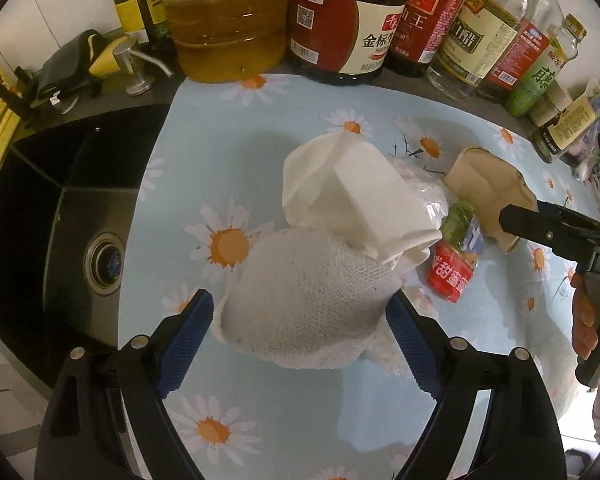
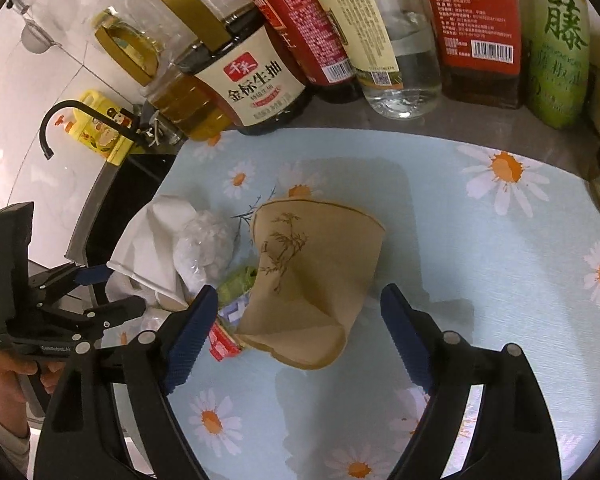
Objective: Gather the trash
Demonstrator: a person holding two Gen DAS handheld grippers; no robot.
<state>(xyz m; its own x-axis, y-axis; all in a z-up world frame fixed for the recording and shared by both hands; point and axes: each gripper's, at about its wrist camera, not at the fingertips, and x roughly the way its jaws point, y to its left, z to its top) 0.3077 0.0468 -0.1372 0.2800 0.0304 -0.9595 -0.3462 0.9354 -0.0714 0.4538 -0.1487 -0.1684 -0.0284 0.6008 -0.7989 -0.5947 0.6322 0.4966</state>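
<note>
From the left: the black sink (image 1: pixel 52 216) lies off to the left hand-held gripper's (image 1: pixel 300 332) left side, and straight ahead between its blue pads (image 1: pixel 188 332) sits the crumpled white paper towel (image 1: pixel 308 300) on the daisy-print desk (image 1: pixel 260 420) — jaws apart, bracketing it, not yet pinching, as far as I can tell. Just beyond it lie a folded white tissue (image 1: pixel 360 200) and a red snack wrapper (image 1: pixel 454 276). Further right, the right hand-held gripper (image 2: pixel 300 336) also stands open, with the flattened brown paper cup (image 2: pixel 316 276) directly ahead between its fingers, its long axis running away from the gripper. Each hand seems nearest its own piece; closing looks like the next move. Sauce bottles (image 2: pixel 252 88) line the far edge.
</note>
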